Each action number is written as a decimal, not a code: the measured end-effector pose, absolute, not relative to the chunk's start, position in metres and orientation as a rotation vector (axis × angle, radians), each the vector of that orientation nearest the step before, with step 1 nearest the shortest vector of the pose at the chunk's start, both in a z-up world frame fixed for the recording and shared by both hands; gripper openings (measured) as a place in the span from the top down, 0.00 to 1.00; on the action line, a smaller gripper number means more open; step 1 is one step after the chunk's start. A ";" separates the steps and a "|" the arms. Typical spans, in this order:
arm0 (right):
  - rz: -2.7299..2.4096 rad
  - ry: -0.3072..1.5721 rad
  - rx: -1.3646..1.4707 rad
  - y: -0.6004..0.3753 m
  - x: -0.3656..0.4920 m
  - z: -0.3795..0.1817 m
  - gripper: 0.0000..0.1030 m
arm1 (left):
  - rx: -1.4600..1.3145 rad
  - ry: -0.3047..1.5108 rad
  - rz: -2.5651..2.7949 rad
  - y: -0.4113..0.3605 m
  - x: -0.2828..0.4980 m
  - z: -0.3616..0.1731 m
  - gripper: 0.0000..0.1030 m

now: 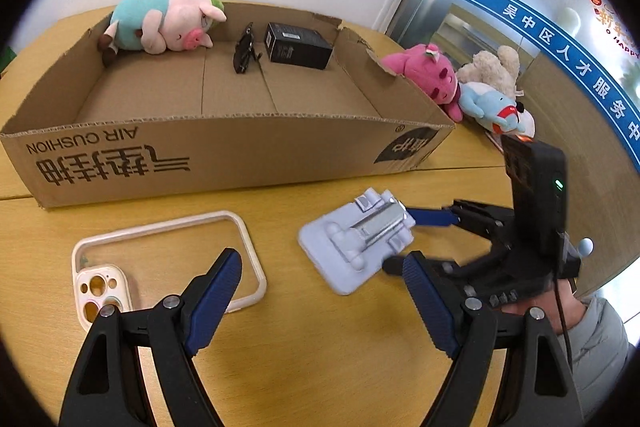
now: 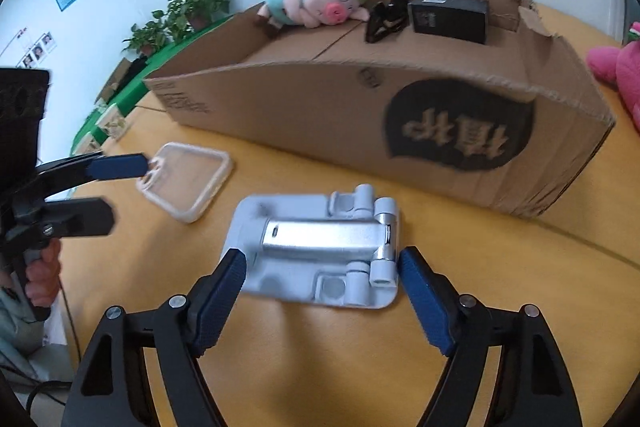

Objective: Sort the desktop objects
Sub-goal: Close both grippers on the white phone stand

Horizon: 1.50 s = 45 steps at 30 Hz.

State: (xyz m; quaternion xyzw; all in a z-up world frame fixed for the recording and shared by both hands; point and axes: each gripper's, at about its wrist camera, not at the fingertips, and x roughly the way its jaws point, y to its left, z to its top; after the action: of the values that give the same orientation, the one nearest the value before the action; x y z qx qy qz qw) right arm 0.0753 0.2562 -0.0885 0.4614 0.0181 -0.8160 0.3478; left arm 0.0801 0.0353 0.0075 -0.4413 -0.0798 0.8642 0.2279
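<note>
A light grey folding phone stand (image 2: 320, 251) lies flat on the wooden table, also in the left wrist view (image 1: 356, 245). My right gripper (image 2: 320, 259) is open, its jaws on either side of the stand's near end; it shows in the left wrist view (image 1: 404, 239) too. A cream phone case (image 1: 168, 259) lies left of the stand, also in the right wrist view (image 2: 186, 183). My left gripper (image 1: 324, 271) is open and empty, between the case and the stand. The open cardboard box (image 1: 224, 155) holds a pig plush (image 1: 168, 21), a black box (image 1: 298, 45) and a black clip (image 1: 246, 49).
A pink plush (image 1: 426, 71), a beige plush (image 1: 494, 67) and a light blue plush (image 1: 494, 105) lie on the table right of the box. Potted plants (image 2: 188, 11) stand beyond the table's left side. A glass wall is at the right.
</note>
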 end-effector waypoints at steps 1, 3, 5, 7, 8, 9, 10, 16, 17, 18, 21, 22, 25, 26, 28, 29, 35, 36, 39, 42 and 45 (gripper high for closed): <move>-2.094 0.036 1.193 0.254 0.085 -0.089 0.23 | -1.222 -0.223 2.371 0.036 0.080 0.005 0.19; -2.066 0.014 1.184 0.251 0.100 -0.088 0.24 | -1.232 -0.230 2.346 0.036 0.080 0.001 0.19; -2.092 -0.005 1.171 0.252 0.109 -0.086 0.25 | -1.242 -0.228 2.324 0.039 0.079 -0.003 0.20; -2.158 -0.020 1.167 0.255 0.109 -0.084 0.25 | -1.251 -0.225 2.303 0.043 0.077 -0.007 0.20; -2.189 -0.021 1.179 0.256 0.106 -0.084 0.25 | -1.249 -0.224 2.289 0.045 0.076 -0.009 0.20; -2.214 -0.015 1.196 0.255 0.104 -0.086 0.25 | -1.247 -0.221 2.271 0.048 0.074 -0.011 0.20; -2.238 -0.004 1.218 0.253 0.102 -0.088 0.25 | -1.251 -0.216 2.260 0.051 0.072 -0.013 0.21; -2.288 0.045 1.229 0.247 0.101 -0.089 0.48 | -1.323 -0.203 2.211 0.060 0.061 -0.032 0.39; -2.287 0.041 1.228 0.246 0.103 -0.089 0.51 | -1.335 -0.203 2.214 0.060 0.060 -0.035 0.43; -2.295 0.044 1.227 0.245 0.103 -0.089 0.52 | -1.347 -0.205 2.213 0.060 0.059 -0.037 0.45; -2.318 0.015 1.223 0.246 0.106 -0.090 0.52 | -1.348 -0.226 2.228 0.054 0.057 -0.039 0.56; -2.328 0.008 1.222 0.246 0.107 -0.090 0.52 | -1.359 -0.230 2.239 0.052 0.057 -0.039 0.65; -2.350 -0.016 1.223 0.246 0.110 -0.090 0.52 | -1.368 -0.271 2.230 0.045 0.054 -0.041 0.69; -2.353 -0.024 1.221 0.246 0.110 -0.090 0.52 | -1.366 -0.259 2.234 0.045 0.055 -0.041 0.69; -2.363 -0.052 1.214 0.247 0.113 -0.091 0.53 | -1.368 -0.246 2.248 0.047 0.055 -0.040 0.69; -2.365 -0.063 1.213 0.246 0.115 -0.091 0.53 | -1.370 -0.244 2.259 0.046 0.055 -0.040 0.69; -2.388 -0.114 1.194 0.247 0.122 -0.082 0.63 | -1.327 -0.229 2.304 0.044 0.059 -0.025 0.69; -2.389 -0.125 1.189 0.247 0.122 -0.081 0.64 | -1.314 -0.220 2.315 0.044 0.060 -0.021 0.69; -2.411 -0.143 1.155 0.247 0.127 -0.072 0.64 | -1.267 -0.224 2.340 0.042 0.063 -0.005 0.69; -2.450 -0.149 1.086 0.245 0.132 -0.050 0.64 | -1.200 -0.206 2.377 0.040 0.068 0.019 0.69; -2.495 -0.131 0.992 0.242 0.134 -0.017 0.64 | -1.106 -0.195 2.423 0.036 0.071 0.049 0.69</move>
State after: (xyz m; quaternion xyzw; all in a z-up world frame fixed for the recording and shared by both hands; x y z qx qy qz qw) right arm 0.1339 0.2420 -0.0167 0.3597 -0.0474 -0.9043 0.2249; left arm 0.0713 0.0359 0.0492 -0.4027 -0.0709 0.8823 0.2333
